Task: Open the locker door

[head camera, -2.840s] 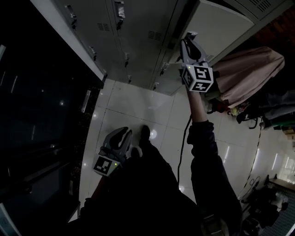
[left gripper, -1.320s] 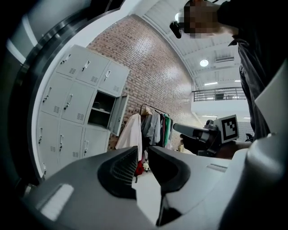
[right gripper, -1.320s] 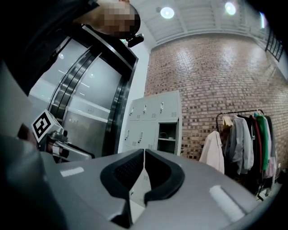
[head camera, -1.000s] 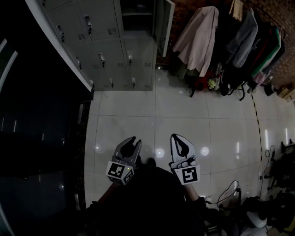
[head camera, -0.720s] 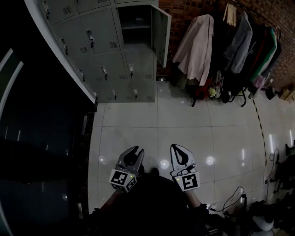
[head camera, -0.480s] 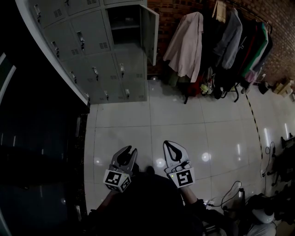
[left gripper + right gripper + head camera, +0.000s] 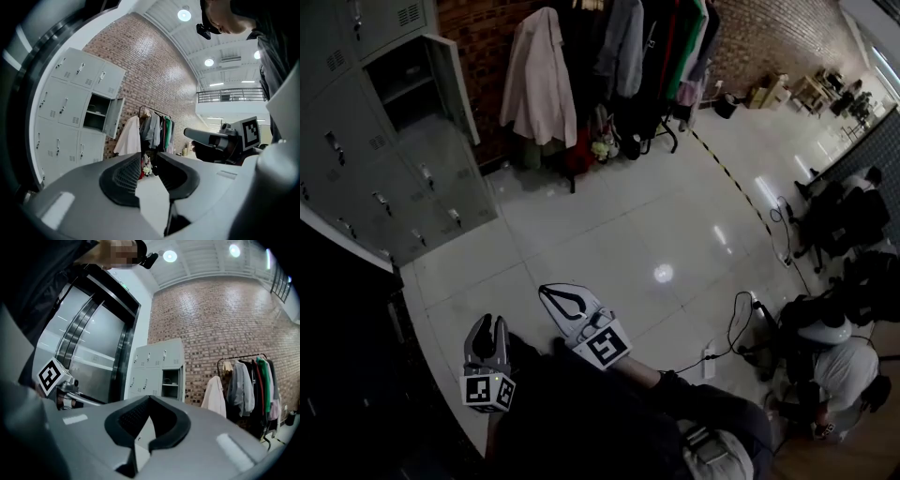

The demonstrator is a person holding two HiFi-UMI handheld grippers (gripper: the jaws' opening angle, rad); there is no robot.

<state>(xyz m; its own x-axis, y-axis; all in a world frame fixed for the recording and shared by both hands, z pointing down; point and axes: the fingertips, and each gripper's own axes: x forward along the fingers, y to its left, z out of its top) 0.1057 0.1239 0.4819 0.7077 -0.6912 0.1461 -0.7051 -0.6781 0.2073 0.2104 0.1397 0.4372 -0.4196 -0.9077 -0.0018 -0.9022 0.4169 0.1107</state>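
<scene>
The grey locker bank stands at the upper left of the head view. One compartment is open, its door swung out to the right. Both grippers hang low near the person's body, far from the lockers. My left gripper is open and holds nothing. My right gripper is shut and empty. The left gripper looks towards the open locker and the coats. Past the right gripper, the open locker stands against the brick wall.
A clothes rack with several coats and a pale coat stands right of the lockers. A cable trails over the white tiled floor. A person crouches at the lower right. Dark glass panels flank the lockers.
The right gripper came down from the locker door to waist height. The head view swung right, so the lockers slid to the upper left. The locker door stays open.
</scene>
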